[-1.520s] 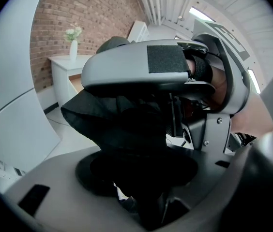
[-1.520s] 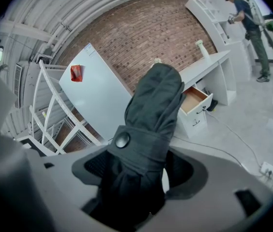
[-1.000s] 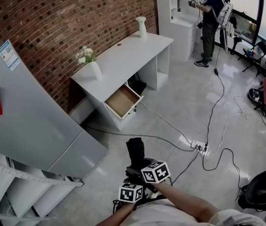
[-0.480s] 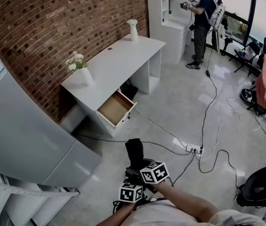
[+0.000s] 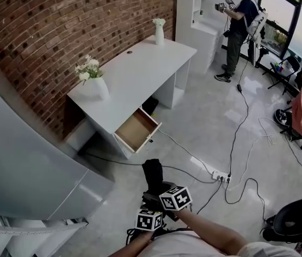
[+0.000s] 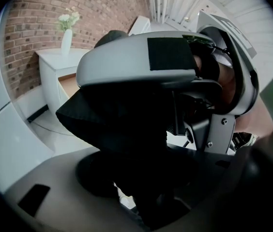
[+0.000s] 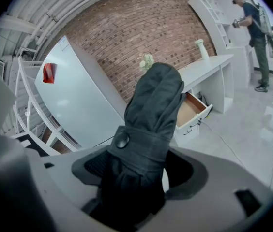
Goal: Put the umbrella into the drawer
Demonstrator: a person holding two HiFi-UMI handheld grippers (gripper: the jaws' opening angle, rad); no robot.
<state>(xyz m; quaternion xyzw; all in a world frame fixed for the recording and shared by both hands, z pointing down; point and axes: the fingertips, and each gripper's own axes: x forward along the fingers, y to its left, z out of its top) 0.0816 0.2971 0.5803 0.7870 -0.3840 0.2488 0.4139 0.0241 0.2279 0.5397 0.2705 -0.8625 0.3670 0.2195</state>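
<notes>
A folded black umbrella (image 5: 152, 175), wrapped by a strap with a button (image 7: 122, 140), sticks up and forward from both grippers at the bottom middle of the head view. My left gripper (image 5: 150, 210) holds its lower end, and the dark fabric (image 6: 122, 120) fills the gap between the jaws. My right gripper (image 5: 165, 194) is shut on it just beside the left one, the umbrella (image 7: 151, 115) rising out from between its jaws. The wooden-bottomed drawer (image 5: 137, 129) stands pulled out under the white desk (image 5: 135, 68), a good stretch of floor ahead of the grippers.
On the desk stand a vase of flowers (image 5: 95, 84) and a white vase (image 5: 158, 31). A grey cabinet (image 5: 28, 159) fills the left. Cables and a power strip (image 5: 219, 176) lie on the floor at right. A person (image 5: 239, 25) stands at the far back.
The desk and open drawer have shifted in the head view as the grippers travelled across the room with the umbrella. Both grips look unchanged.
</notes>
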